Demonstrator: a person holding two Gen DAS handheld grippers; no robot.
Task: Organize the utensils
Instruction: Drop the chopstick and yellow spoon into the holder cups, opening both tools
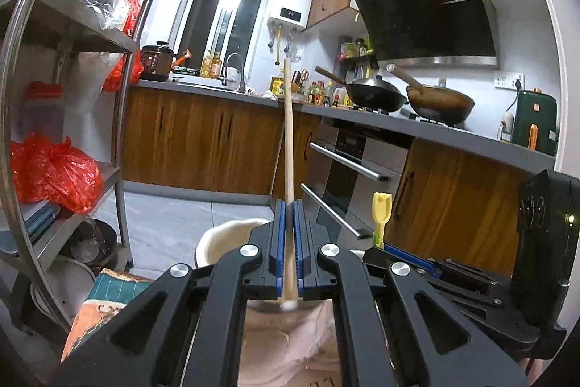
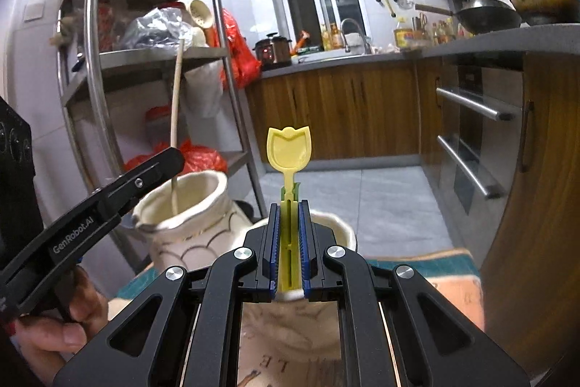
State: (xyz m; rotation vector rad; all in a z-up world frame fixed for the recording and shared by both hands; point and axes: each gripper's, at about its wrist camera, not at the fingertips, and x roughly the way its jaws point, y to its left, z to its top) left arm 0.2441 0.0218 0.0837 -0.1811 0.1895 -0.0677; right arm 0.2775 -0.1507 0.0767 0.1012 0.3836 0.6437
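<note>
Landmark: the cream jug. Its mouth is open upward, but a wooden stick stands in it and the left hand-held gripper reaches across its left rim, clamped on the stick. Left of the jug a steel shelf rack crowds close. Right of the jug, just beside it, a second pot sits under the right hand-held gripper. Behind the jug, open floor runs to the cabinets.

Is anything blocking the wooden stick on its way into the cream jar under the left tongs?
Nothing visible does. The left tongs are shut on the wooden stick, whose lower end already dips inside the open mouth of the cream jar. The jar's interior looks bare apart from the stick.
</note>
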